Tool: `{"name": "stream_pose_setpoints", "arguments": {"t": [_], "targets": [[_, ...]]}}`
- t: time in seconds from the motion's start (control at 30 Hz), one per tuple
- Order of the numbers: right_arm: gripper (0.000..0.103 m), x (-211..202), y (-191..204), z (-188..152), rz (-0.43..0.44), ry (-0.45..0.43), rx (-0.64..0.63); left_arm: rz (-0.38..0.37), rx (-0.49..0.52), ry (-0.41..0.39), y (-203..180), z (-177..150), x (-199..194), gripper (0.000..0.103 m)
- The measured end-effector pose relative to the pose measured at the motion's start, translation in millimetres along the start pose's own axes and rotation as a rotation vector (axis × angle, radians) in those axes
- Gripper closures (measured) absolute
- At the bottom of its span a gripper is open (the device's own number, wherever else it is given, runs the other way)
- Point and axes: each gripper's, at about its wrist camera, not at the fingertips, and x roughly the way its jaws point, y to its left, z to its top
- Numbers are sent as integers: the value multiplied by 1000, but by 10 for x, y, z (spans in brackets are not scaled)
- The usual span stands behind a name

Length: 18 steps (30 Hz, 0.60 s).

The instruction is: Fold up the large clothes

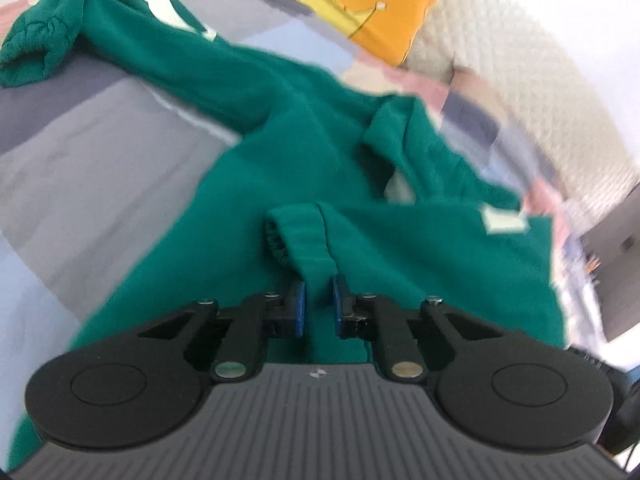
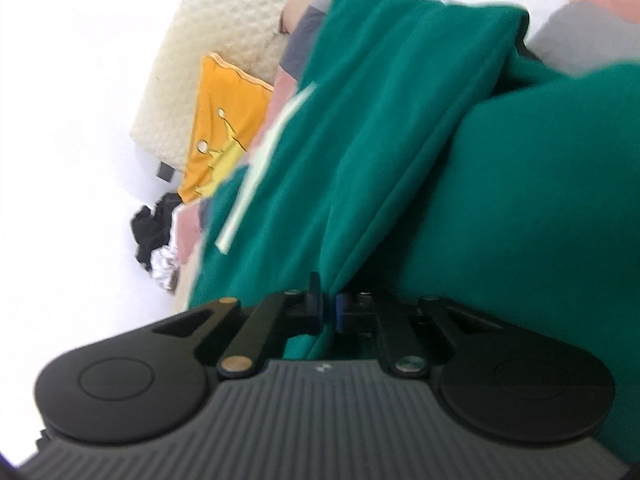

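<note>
green fabric fills both wrist views: the green garment (image 1: pixel 304 152) lies spread on the patchwork bedspread (image 1: pixel 100 140), its long axis running away from me toward the orange cushion (image 1: pixel 360 12) at the headboard end. my left gripper (image 1: pixel 319 306) is clamped on a ribbed cuff (image 1: pixel 298 236), the blue pads pinching the cloth just below the cuff's open end, which points on toward the cushion. my right gripper (image 2: pixel 329 308) is closed on a fold edge of the same garment, a thin ridge of cloth pinched between the pads, and the fabric rises from there toward the cushion side. a pale stripe (image 2: pixel 264 160) lies between that grip and the cushion. i judge both grips are set for a fold. the left looks nearer the garment's middle, so the cuff probably travels across the body, though blur makes the exact edge hard to tell.
</note>
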Motion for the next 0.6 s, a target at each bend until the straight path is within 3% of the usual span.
{"name": "stream_pose_setpoints", "arguments": {"t": [0.1, 0.17, 0.43, 0.6], "targets": [[95, -151, 148, 23, 14, -38, -41, -73, -38, -36, 44, 92, -126, 90], [95, -236, 239, 23, -4, -59, -80, -82, -24, -44, 13, 110, -156, 90], [95, -163, 50, -128, -177, -4, -147, 57, 106, 48, -129, -67, 147, 89], [95, -88, -8, -159, -210, 14, -185, 95, 158, 54, -184, -100, 191, 87]]}}
